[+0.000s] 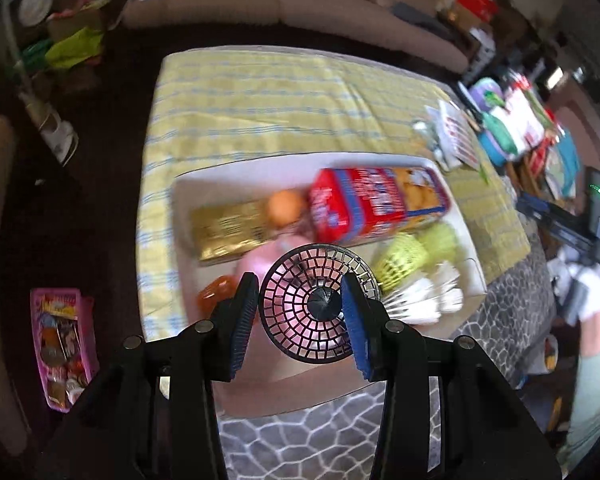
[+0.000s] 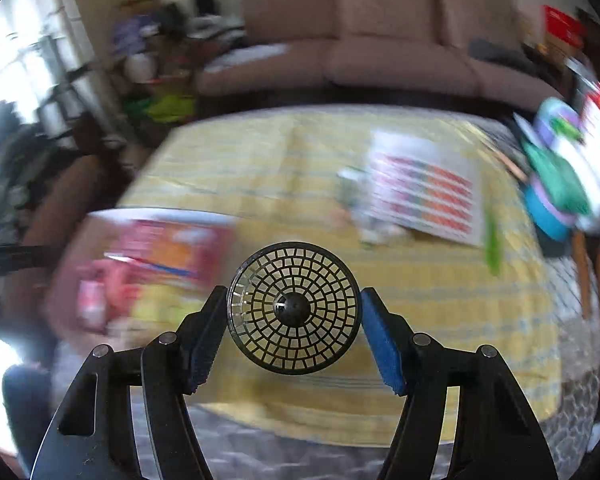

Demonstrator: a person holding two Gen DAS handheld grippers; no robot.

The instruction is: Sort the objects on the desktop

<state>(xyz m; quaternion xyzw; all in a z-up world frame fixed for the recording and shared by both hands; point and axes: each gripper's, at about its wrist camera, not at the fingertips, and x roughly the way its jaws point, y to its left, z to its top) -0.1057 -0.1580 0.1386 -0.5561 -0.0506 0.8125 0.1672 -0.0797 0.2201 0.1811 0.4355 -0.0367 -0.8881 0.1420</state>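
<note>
Our left gripper hangs over the tray, jaws partly open; something pink shows behind them, but we cannot tell whether we hold it. Our right gripper stands wider over the yellow cloth with nothing between its pads. We judge the sorting well along: the tray already holds a red box, a gold pack, an orange ball and shuttlecocks. A colour sheet and small bits beside it remain on the cloth
</note>
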